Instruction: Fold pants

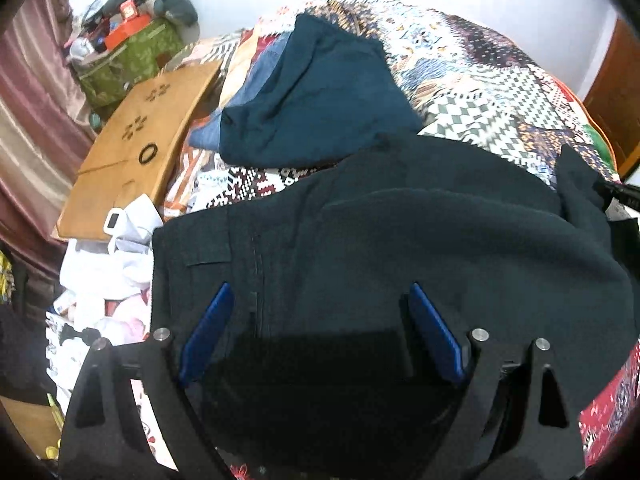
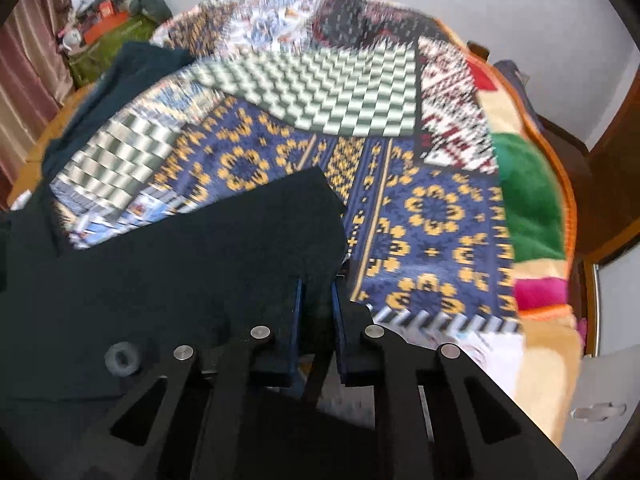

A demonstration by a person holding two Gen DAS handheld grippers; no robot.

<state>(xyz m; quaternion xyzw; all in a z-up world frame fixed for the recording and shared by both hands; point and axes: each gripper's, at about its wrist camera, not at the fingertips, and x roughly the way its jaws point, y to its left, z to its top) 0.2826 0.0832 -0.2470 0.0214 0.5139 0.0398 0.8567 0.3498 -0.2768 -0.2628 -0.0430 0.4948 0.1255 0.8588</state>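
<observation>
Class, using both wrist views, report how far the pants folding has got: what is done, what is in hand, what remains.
Done: the black pants lie on the patterned blanket, one rounded fold already across them. In hand: the right claw is shut on a pants edge; the left claw hangs open above the fabric. Left: laying that edge over and flattening; the teal garment looks untouched.

Very dark, almost black cloth pants (image 1: 400,248), plain. Dark teal folded cloth (image 1: 320,92), plain, over a blue one. Patchwork blanket (image 2: 432,216): blue with yellow flowers, green-and-white checks, red-and-white zigzags, a plain green patch. Bright blue finger pads (image 1: 206,332) on black frames. Brown cardboard sheet (image 1: 132,152).
</observation>
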